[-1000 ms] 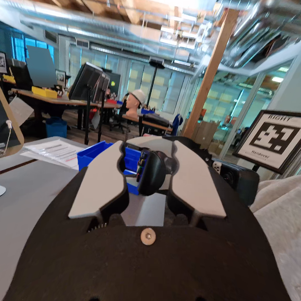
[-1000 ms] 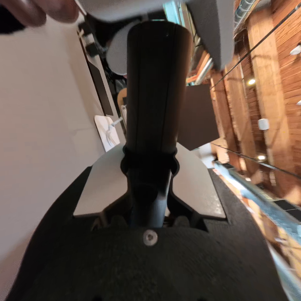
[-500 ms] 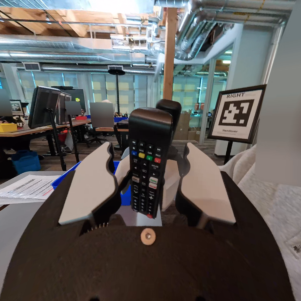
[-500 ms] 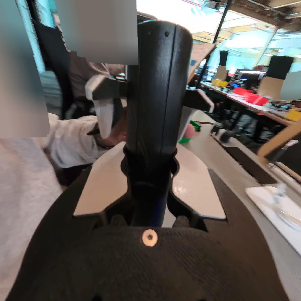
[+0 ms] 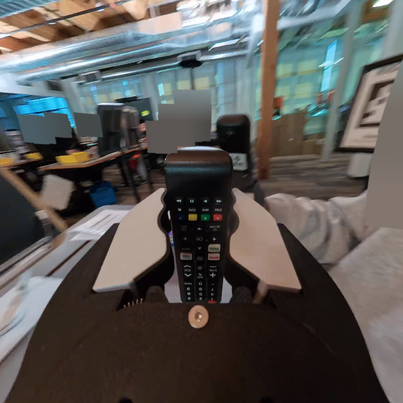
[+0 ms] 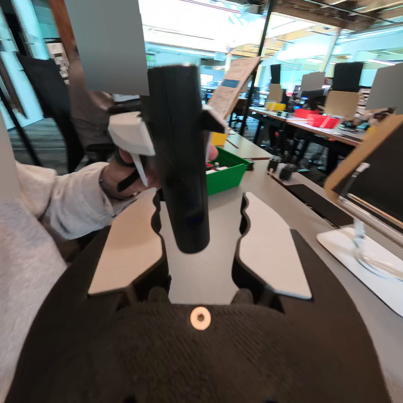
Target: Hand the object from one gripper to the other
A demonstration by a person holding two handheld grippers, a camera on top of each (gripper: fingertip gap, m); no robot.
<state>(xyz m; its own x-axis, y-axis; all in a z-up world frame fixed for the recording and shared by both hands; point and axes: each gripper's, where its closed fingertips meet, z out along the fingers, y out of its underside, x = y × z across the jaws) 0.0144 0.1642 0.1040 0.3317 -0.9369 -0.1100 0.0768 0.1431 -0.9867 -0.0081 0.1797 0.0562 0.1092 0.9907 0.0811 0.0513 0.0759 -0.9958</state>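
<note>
Grey table (image 6: 257, 150) running from near to far. On it, far and left: a green bin (image 6: 226, 176), a yellow bin (image 6: 218, 138) just beyond it. Right of the green bin: two small dark objects (image 6: 281, 170), too small to identify. Near right: a white monitor base (image 6: 357, 259) beside a flat black pad (image 6: 316, 205). In the left wrist view, white papers (image 5: 98, 224) lying on the same kind of grey top (image 5: 65, 257).
</note>
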